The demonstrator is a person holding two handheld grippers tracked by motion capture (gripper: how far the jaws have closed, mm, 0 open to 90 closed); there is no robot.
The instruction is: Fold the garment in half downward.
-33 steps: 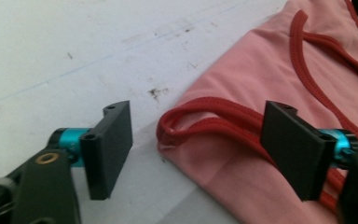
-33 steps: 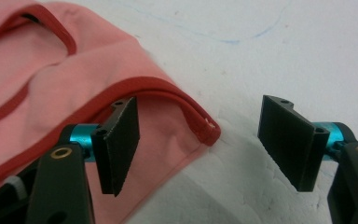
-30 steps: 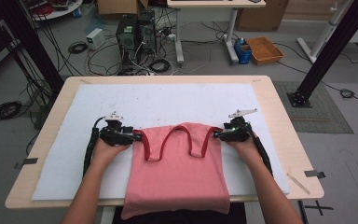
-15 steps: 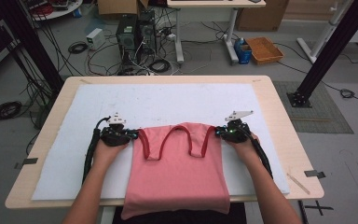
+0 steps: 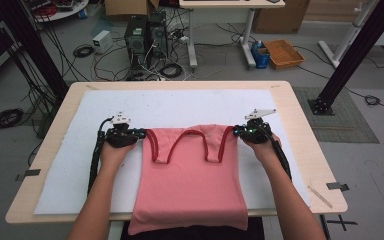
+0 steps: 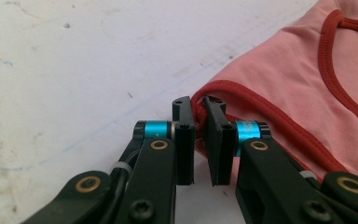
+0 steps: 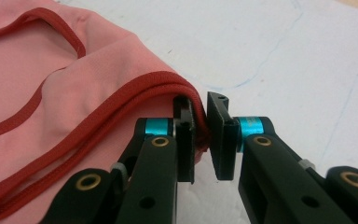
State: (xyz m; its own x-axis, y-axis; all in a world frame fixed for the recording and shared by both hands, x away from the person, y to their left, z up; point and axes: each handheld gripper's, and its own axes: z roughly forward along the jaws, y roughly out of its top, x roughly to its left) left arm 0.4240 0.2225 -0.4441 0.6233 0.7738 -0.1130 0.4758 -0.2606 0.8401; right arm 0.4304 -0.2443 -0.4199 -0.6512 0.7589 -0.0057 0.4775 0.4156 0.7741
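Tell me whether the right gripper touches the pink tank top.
Touching: in the right gripper view the right gripper pinches the pink tank top at its red hem.

I held both forearms forward, well apart. The left gripper (image 5: 139,135) and right gripper (image 5: 236,131) pointed inward toward each other, each with jaws nearly closed, a narrow gap remaining.
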